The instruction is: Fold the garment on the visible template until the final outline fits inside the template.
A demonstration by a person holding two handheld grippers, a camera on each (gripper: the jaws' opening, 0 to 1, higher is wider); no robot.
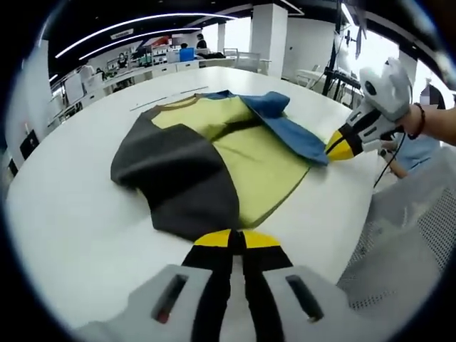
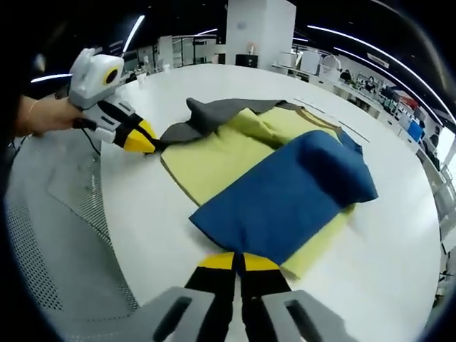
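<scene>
Now | left hand-held gripper [image 1: 236, 239] clamps grey sleeve [image 1: 182, 178], right [image 2: 237, 261] blue sleeve [image 2: 285, 196] | draw both inward evenly, flat on tabletop [image 1: 78, 206].

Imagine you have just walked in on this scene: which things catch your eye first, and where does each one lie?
First comes the shirt, yellow-green in the middle, spread on the round white table. Its blue sleeve is folded over the body on one side and its dark grey sleeve on the other. Then the two yellow-tipped tools: the left claw at the grey sleeve's edge and the right claw at the blue sleeve's edge.
</scene>
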